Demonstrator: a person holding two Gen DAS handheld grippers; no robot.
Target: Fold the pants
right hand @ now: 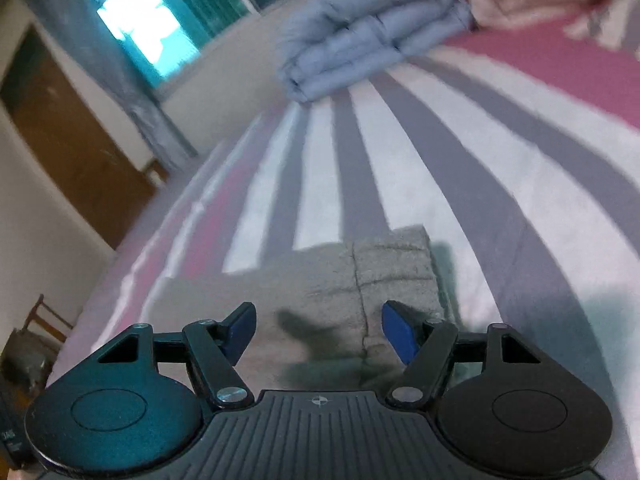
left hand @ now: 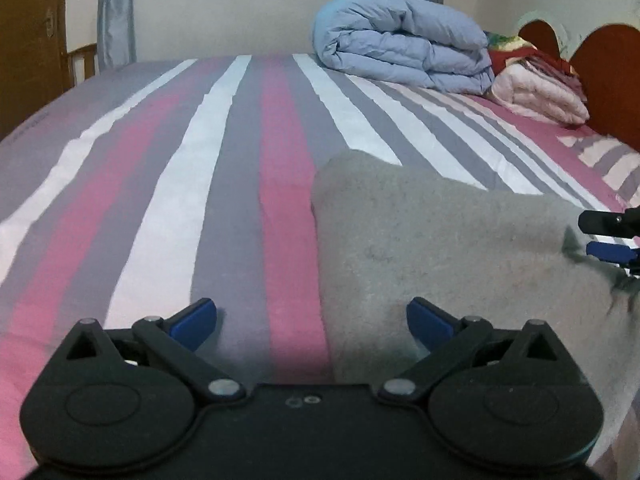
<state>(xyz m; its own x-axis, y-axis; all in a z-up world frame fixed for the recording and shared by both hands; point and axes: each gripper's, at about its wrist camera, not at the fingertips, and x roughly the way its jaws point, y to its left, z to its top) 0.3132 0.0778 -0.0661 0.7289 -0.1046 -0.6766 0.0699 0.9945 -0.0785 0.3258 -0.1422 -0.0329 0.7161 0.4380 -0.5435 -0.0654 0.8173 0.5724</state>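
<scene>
Near the front edge of the bed [left hand: 168,184], the grey pants [left hand: 440,248] lay folded; left gripper [left hand: 311,320] and right gripper [right hand: 318,332] were held open, empty. Edges should be aligned before any pinch.

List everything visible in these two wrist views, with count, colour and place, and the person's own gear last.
pants: one, grey, on the bed's near side, in front of both grippers
bedsheet: one, pink, grey and white stripes, covering the bed
duvet: one, light blue, folded, far end of the bed
blankets: a stack, pink and red, right of the duvet
headboard: one, reddish brown, far right
curtain: grey, by the window
door: brown, left wall
left gripper: black, blue pads, open, empty
right gripper: black, blue pads, open over the pants
</scene>
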